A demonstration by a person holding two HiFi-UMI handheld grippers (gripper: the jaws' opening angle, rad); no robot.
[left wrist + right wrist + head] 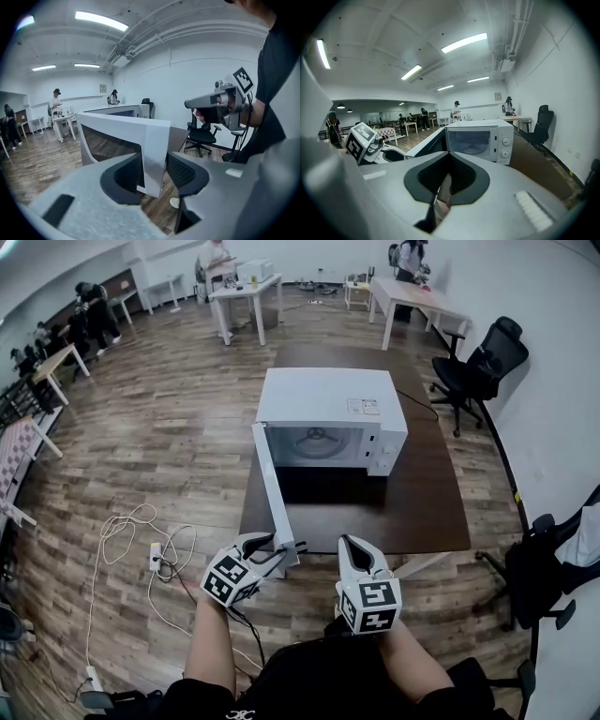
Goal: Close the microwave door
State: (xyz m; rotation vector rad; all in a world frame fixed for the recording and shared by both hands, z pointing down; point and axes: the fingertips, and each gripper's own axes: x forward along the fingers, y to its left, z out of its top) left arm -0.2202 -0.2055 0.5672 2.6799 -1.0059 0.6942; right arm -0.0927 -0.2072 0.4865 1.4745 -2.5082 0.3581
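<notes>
A white microwave (328,399) stands on a dark brown table (431,493), its door (272,484) swung wide open toward me. My left gripper (286,547) is at the door's free end. In the left gripper view the door's edge (154,154) fills the gap between the jaws, and the left gripper (154,171) is shut on it. My right gripper (352,545) hovers beside it over the table's near edge, shut and empty. The right gripper view shows its tips (440,187) together, with the microwave (487,136) straight ahead and the door (429,143) to the left.
A black office chair (478,367) stands right of the table, another chair (544,568) at the near right. Cables and a power strip (155,554) lie on the wooden floor at the left. Other tables (244,296) and people are far back.
</notes>
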